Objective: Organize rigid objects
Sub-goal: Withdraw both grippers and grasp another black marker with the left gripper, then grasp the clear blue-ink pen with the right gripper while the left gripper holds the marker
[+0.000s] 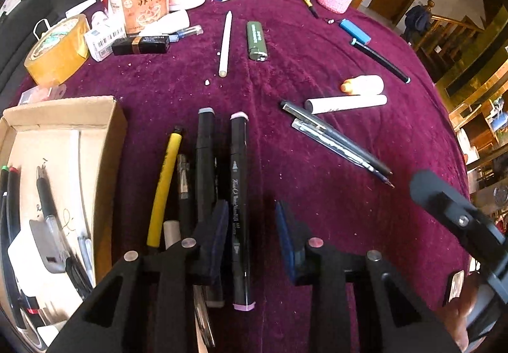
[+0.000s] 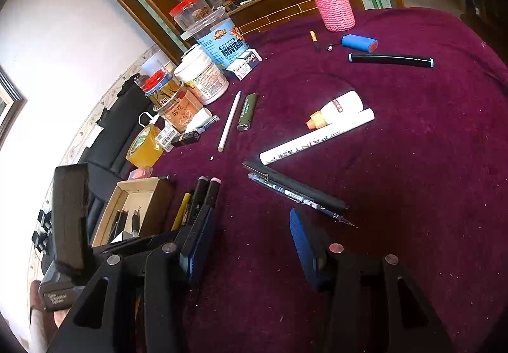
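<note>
the left gripper, jaws apart and not yet pinching, straddles the black marker beside the cardboard box near the tablecloth's left edge, apparently about to close; the right gripper hovers open, empty.

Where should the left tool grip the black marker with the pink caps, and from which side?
Grip the pink-capped marker mid-barrel, coming from above with the left tool straddling it crosswise. It lies flat, its open side faces bare cloth, and another black marker crowds the other side.
</note>
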A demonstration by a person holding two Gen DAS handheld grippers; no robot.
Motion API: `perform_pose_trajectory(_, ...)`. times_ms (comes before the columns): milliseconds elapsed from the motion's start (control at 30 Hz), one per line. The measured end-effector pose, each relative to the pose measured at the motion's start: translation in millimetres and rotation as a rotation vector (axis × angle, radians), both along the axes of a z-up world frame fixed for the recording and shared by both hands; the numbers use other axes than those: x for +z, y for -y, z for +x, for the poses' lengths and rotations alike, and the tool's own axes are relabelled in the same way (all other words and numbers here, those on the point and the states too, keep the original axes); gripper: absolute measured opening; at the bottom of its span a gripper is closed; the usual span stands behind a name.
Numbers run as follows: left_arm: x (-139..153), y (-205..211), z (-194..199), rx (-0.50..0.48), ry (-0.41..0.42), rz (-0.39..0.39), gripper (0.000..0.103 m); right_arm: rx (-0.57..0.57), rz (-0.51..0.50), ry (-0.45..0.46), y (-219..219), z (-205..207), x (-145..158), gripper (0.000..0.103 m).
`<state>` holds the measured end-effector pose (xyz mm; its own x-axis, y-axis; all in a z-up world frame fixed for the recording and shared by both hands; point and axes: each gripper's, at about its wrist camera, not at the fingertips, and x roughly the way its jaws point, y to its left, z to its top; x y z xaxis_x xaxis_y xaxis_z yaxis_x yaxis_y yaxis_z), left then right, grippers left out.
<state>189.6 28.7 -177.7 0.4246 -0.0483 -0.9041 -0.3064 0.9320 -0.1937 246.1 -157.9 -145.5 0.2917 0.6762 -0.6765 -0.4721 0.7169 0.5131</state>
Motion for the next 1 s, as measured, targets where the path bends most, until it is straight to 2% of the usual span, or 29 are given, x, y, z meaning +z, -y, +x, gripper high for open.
perform_pose_trajectory(133,-6,3,2,0.006,-0.016,0.044,0.022,-0.003,-0.007,-0.003,0,2,-2,0.054)
perform_pose_trajectory(267,-6,2,-2,0.01,-0.001,0.047,0.018,-0.001,-0.014,-0.011,0,5,-6,0.054)
perform_pose_trajectory(300,-5,1,-5,0.015,0.006,0.034,0.014,0.0,-0.019,-0.012,0,6,-8,0.054)
perform_pose_trajectory(467,8,-1,-34,0.013,0.057,-0.054,0.014,-0.008,-0.045,-0.014,-1,12,-16,0.053)
perform_pose_trajectory(567,12,-5,-58,0.008,0.086,-0.166,0.014,-0.012,-0.068,0.007,-4,16,-20,0.053)
perform_pose_trajectory(700,14,-11,-80,0.015,0.113,-0.277,0.014,0.006,-0.1,0.078,-12,14,-18,0.053)
perform_pose_trajectory(900,20,-14,-102,0.004,0.143,-0.32,0.014,0.048,-0.243,0.202,-36,8,-25,0.053)
perform_pose_trajectory(1000,20,-15,-107,-0.004,0.142,-0.329,0.014,0.062,-0.292,0.22,-43,10,-33,0.053)
